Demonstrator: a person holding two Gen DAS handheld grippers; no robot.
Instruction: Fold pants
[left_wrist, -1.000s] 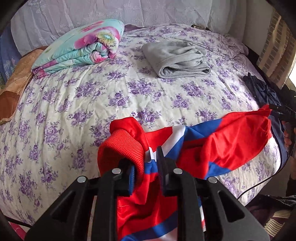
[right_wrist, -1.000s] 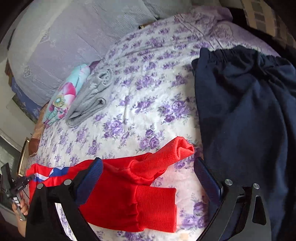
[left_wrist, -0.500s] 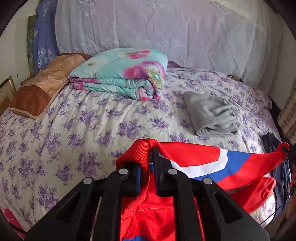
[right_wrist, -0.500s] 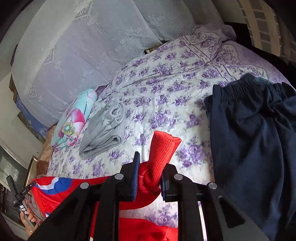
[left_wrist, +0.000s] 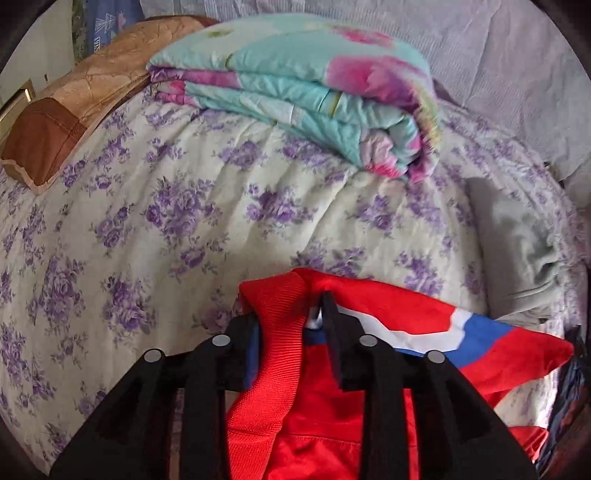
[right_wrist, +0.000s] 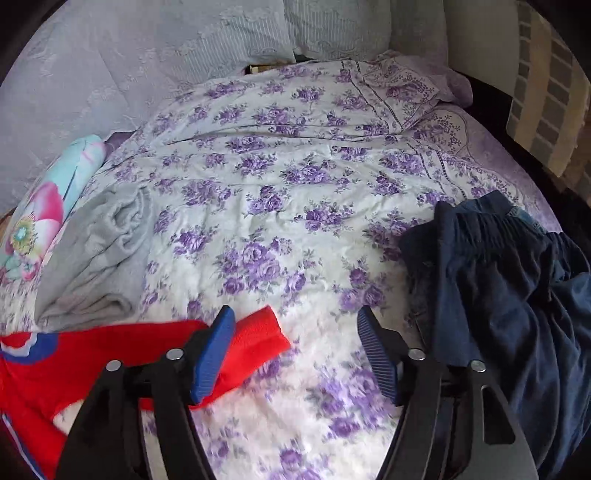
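A bed (left_wrist: 184, 229) with a purple-flowered cover fills both views. In the left wrist view, from left to right: a brown pillow (left_wrist: 55, 125) at the bed's edge, a folded turquoise quilt (left_wrist: 314, 92) further back, a grey folded garment (left_wrist: 517, 251) at the right, and in front the red pants (left_wrist: 406, 310) with a white and blue stripe, lying across the near edge of the bed.

The left gripper (left_wrist: 291, 332) has just been opening. The ribbed red cuff (left_wrist: 280, 314) of the pants sits between its jaws; the right jaw stands clear of the cloth, so the hold looks released.

In the right wrist view, left to right: the quilt, the grey garment, the red pants at the lower left, bare bedcover, then dark navy clothing (right_wrist: 498, 295) at the right. The right gripper (right_wrist: 295, 354) has also just been opening and stands wide apart. The other red cuff (right_wrist: 255, 339) lies on the bed, just behind its left jaw, not between the jaws.

Risks, as I judge them: the ribbed cuff may catch on the left gripper as it pulls away, dragging the leg askew. With both cuffs let go, the legs may lie uneven, so the next fold comes out crooked. The pants lie near the bed's front edge and could slide off. The navy clothing is close enough to be snagged by the right gripper.
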